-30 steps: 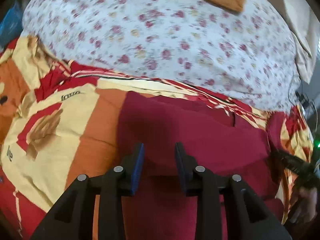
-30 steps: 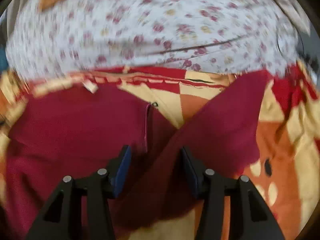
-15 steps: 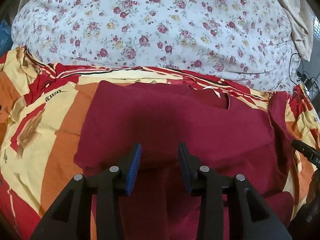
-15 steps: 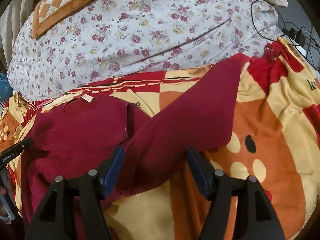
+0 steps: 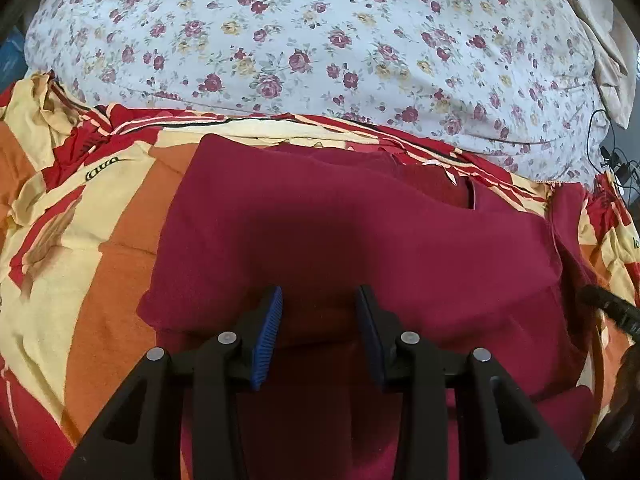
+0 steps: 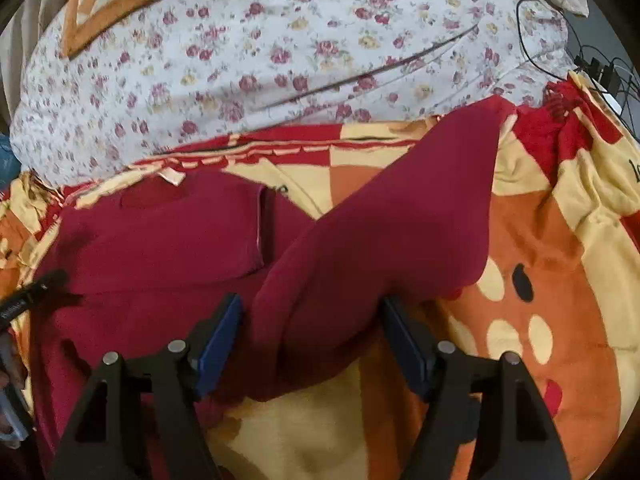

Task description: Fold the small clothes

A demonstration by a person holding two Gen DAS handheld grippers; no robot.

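Your maroon garment [image 5: 360, 240] lies spread on a patterned red, orange and cream blanket [image 5: 80, 280], with a floral quilt [image 5: 320, 40] heaped beyond it. One side has been folded across the body; the other sleeve [image 6: 400, 220] runs diagonally, from just ahead of your right gripper [image 6: 312, 340] up and away to the right toward the quilt. That long axis matters: the sleeve's near end sits directly in front of your right hand, so that hand is the closer one for folding it inward to the left.

The right gripper's jaws have just been opening and now stand wide, with the sleeve's lower part lying between them; the pads do not appear to press it, though cloth hides the contact line. Your left gripper [image 5: 318, 328] hovers over the folded panel's near edge, jaws partly spread, pinching nothing, having just parted slightly.
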